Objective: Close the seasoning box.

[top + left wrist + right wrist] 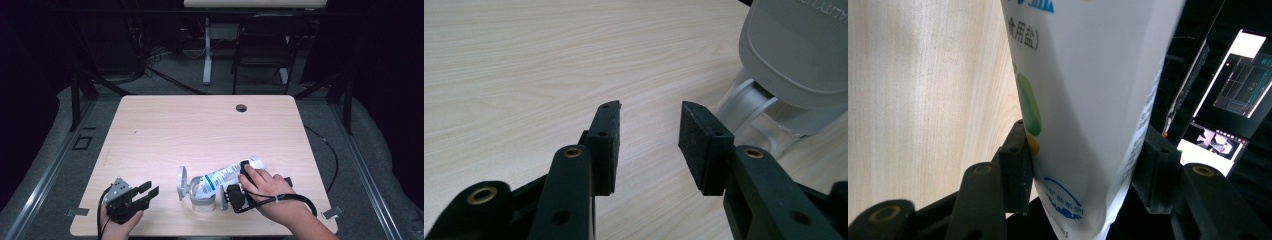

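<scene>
The right gripper clamps a white pouch, tilted mouth-down over an open-lidded jar near the table's front edge. The left gripper rests beside it, jaws apart and empty. Pouring seems underway; next calls for steady tilting over the jar.

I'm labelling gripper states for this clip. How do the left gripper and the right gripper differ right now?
The left gripper is open with bare table between its jaws; the right gripper is shut on the white salt bag. The left gripper sits apart from the clear container with its grey flip lid; the right gripper holds the bag tilted with its end over that container. Both have two black padded jaws and are hand-held.
</scene>
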Available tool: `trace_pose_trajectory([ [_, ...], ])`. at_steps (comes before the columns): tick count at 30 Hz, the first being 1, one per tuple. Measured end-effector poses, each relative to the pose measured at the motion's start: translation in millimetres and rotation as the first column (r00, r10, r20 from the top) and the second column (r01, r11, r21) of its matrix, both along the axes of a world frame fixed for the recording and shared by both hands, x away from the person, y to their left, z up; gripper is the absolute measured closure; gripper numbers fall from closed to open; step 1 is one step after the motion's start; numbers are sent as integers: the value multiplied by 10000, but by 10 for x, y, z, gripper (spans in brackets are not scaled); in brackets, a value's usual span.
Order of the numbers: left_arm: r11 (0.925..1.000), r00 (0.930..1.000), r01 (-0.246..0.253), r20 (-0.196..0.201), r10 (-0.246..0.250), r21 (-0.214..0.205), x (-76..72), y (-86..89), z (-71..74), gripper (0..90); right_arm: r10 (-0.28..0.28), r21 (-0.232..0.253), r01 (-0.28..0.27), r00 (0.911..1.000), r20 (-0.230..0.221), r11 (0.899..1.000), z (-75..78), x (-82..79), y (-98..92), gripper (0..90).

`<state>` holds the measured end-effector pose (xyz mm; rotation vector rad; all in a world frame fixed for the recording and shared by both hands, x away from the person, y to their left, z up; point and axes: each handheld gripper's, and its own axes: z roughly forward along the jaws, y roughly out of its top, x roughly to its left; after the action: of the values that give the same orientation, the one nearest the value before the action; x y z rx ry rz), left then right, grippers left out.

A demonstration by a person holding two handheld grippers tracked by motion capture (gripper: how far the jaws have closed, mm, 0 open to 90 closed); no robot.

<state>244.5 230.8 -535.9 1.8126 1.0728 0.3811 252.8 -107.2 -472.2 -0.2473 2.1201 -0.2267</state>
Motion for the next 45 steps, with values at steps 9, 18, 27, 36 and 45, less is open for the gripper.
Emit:
trace_pose_trajectory([
  [9, 10000, 10000, -2, 3, 2, 9, -2, 2, 1, 606, 133, 0, -133, 9999, 56, 9999, -6, 3, 2, 499],
  [18, 10000, 10000, 18, -3, -18, 34, 3, 2, -5, 603, 87, -45, -87, 9999, 76, 10000, 2, -3, 9, 501],
  [27, 10000, 10000, -22, -6, 22, -33, 6, 3, -12, 577, 143, -85, -143, 9999, 91, 9999, 14, -1, 19, 505],
  [36, 9999, 9999, -142, 14, 142, -35, 17, 15, -27, 522, 145, -62, -145, 9999, 84, 9999, 24, 3, 26, 509],
  [45, 9992, 9991, -400, 156, 400, 24, 34, 36, -52, 440, 161, -105, -159, 9998, 140, 9998, 40, 2, 33, 515],
])
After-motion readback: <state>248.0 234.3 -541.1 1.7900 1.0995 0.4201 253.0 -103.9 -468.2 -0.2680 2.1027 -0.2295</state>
